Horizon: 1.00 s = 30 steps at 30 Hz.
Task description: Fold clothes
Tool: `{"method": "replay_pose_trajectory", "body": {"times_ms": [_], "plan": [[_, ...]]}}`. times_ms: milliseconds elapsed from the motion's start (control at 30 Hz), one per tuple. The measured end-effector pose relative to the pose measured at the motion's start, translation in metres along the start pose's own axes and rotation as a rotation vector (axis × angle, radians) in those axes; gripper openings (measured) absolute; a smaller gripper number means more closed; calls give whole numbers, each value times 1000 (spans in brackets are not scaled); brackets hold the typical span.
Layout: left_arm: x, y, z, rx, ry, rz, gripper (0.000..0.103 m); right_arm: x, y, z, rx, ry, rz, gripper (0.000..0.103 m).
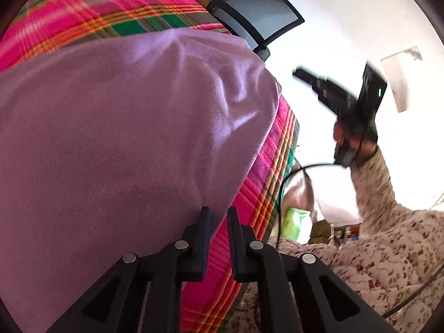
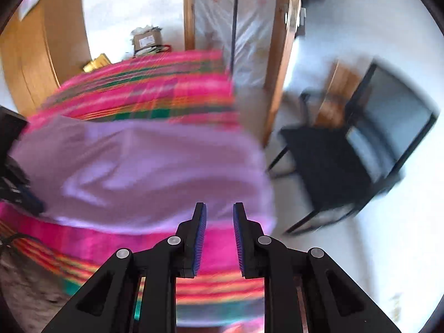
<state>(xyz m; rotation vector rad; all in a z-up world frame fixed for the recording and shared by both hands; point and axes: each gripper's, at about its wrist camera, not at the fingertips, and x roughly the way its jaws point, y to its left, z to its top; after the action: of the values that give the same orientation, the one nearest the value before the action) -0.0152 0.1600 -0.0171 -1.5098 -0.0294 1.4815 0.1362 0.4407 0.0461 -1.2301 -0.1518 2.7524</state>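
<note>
A lilac fleece garment (image 1: 125,138) lies spread on a table covered by a pink plaid cloth (image 1: 83,8). My left gripper (image 1: 219,216) hovers at the garment's near edge, its fingers a little apart with nothing between them. In the right wrist view, which is blurred by motion, the same garment (image 2: 144,172) fills the middle. My right gripper (image 2: 219,213) is open above its near edge and holds nothing. In the left wrist view the right gripper (image 1: 302,73) is raised in the air beside the table, held by a hand in a flowered sleeve (image 1: 374,183).
A black mesh chair (image 2: 360,149) stands to the right of the table, also seen past the far edge as a chair back (image 1: 258,14). A wooden door frame (image 2: 280,55) and a cardboard box (image 2: 147,40) are beyond the table. A green packet (image 1: 294,222) lies below the table edge.
</note>
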Motion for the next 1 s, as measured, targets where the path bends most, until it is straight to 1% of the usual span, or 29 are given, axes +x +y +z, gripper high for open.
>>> {"method": "replay_pose_trajectory", "body": {"times_ms": [33,67,100,167,300,400,500,533,567,633,700,733,833,900,933,967,1000], "plan": [[-1,0,3,-6,-11,7,11,4,0,11,-46,-22,-18,21],[-3,0,5,-13,-22,14,11,10,0,20,-73,-26,12,21],[-4,0,8,-19,-33,20,11,17,1,29,-88,-19,72,21],[-7,1,14,-32,-55,34,11,37,10,44,-125,-1,158,21],[-12,1,25,-58,-100,61,11,83,37,71,-206,20,263,21],[-16,1,33,-78,-133,82,12,104,45,87,-231,35,351,21],[-12,6,40,-100,-137,91,12,119,51,97,-260,71,444,24],[-13,8,43,-111,-145,88,12,123,52,99,-271,78,459,30],[-15,11,43,-119,-151,82,12,124,53,101,-280,86,470,39],[-14,18,47,-153,-157,61,14,129,52,105,-290,106,517,39],[-9,21,47,-174,-144,46,15,132,57,107,-295,111,569,39],[-19,33,47,-179,-139,46,15,133,57,107,-295,116,587,39],[-18,34,44,-191,-126,46,15,138,63,105,-302,143,620,39],[-23,34,42,-196,-127,40,15,135,63,101,-302,143,629,37],[-25,34,41,-198,-128,37,15,131,61,101,-297,129,630,25],[-23,34,43,-198,-126,39,15,128,60,102,-292,112,632,7],[-23,33,43,-197,-125,39,15,124,58,103,-286,95,633,5]]}}
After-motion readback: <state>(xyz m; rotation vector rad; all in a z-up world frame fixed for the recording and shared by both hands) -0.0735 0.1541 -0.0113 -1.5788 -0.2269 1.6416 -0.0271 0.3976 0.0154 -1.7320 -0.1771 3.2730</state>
